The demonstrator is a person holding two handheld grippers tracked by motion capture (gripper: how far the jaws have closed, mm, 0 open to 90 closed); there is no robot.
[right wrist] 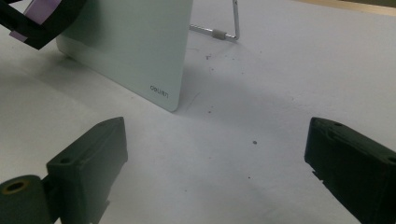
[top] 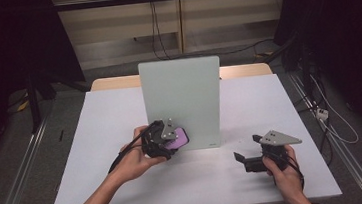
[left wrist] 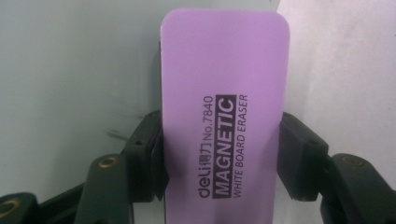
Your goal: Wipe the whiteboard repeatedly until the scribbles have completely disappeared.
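A pale grey-green whiteboard [top: 182,102] stands propped upright in the middle of the table. My left gripper [top: 165,139] is shut on a purple magnetic whiteboard eraser [left wrist: 223,116], its pads pressing the eraser's two long sides. The eraser [top: 178,136] lies against the board's lower left part [left wrist: 70,70]. My right gripper [top: 241,160] rests low over the table at the front right, open, with nothing between its jaws [right wrist: 212,158]. In the right gripper view the whiteboard's lower corner [right wrist: 140,51] and the left gripper with the eraser [right wrist: 37,14] show at the top left.
The white table [top: 127,187] has bare room in front and to both sides of the board. A wire stand [right wrist: 229,32] props the board from behind. Dark floor, rails and cables surround the table.
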